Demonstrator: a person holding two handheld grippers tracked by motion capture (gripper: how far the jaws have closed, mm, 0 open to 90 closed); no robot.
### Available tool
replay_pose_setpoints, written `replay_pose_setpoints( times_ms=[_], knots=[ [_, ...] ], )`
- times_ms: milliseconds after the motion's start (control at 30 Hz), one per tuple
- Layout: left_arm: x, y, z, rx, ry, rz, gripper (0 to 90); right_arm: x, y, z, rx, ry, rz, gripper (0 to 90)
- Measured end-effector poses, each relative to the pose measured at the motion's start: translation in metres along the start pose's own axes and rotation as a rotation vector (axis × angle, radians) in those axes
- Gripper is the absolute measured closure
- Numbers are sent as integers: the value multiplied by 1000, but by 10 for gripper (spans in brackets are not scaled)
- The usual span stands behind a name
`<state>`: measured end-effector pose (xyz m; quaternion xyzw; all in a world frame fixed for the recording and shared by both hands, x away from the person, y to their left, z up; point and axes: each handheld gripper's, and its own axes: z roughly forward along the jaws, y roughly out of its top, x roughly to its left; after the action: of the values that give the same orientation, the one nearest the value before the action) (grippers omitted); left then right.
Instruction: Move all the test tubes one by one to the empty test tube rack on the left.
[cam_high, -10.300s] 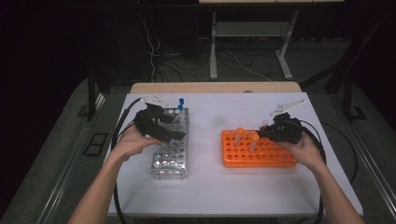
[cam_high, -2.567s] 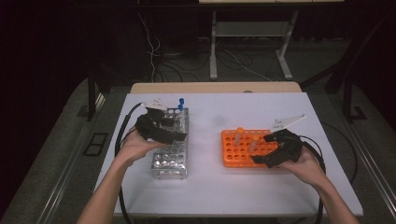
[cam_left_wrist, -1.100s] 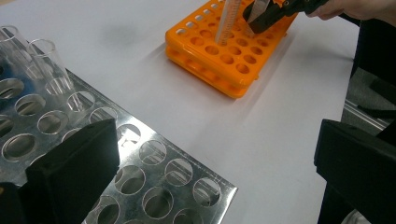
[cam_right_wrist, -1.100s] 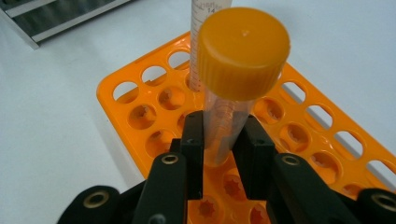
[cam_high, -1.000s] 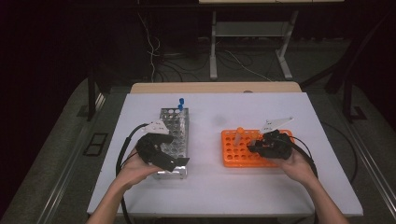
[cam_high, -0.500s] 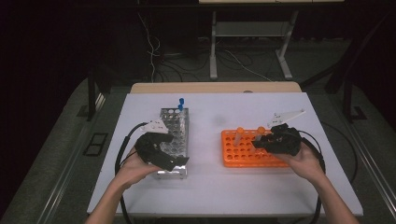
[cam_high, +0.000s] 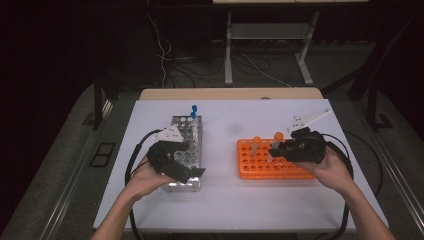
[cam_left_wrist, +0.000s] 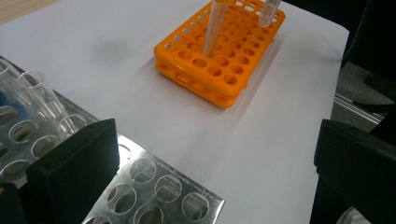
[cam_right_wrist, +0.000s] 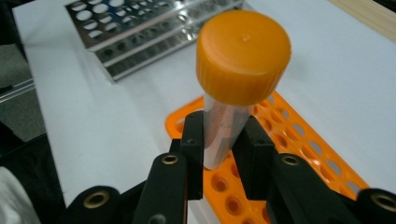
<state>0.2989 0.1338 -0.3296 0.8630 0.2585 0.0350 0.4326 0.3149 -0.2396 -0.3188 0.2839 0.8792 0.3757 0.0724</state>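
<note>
The right gripper (cam_right_wrist: 219, 144) is clamped on a clear tube with an orange cap (cam_right_wrist: 243, 56), holding it just above the orange rack (cam_right_wrist: 317, 154); in the high view this tube (cam_high: 276, 142) sits at the gripper's tips over the rack's middle. The left gripper (cam_left_wrist: 210, 168) has its jaws spread wide with nothing between them (one black jaw lies over the metal rack's (cam_left_wrist: 154, 186) near corner, the other out past the table edge). In the high view the left gripper (cam_high: 187, 167) rests at the near end of the metal rack (cam_high: 187, 137).

Both racks stand well apart on a white table (cam_high: 225, 200) with a wooden strip at its far edge. The room behind is dark, with cables on the floor and a metal stand.

The left gripper view brings out a second tube (cam_left_wrist: 212, 28) standing in the orange rack, and empty clear tubes (cam_left_wrist: 39, 95) in the metal one. The high view alone gives a blue-capped tube (cam_high: 194, 111) at the metal rack's far end.
</note>
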Motion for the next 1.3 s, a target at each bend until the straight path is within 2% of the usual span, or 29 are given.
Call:
replay_pose_setpoints(
  times_ms=[233,533,833,1300],
  knots=[
    [-4,9,4,1,-13,26,0,14,18,5,16,37,-53,740],
    [-13,29,8,0,-37,72,0,27,34,12,30,76,-98,740],
    [-22,48,14,8,-58,123,1,36,43,17,40,99,-124,740],
    [-29,66,26,19,-92,169,52,41,48,27,49,127,-140,739]
  ],
)
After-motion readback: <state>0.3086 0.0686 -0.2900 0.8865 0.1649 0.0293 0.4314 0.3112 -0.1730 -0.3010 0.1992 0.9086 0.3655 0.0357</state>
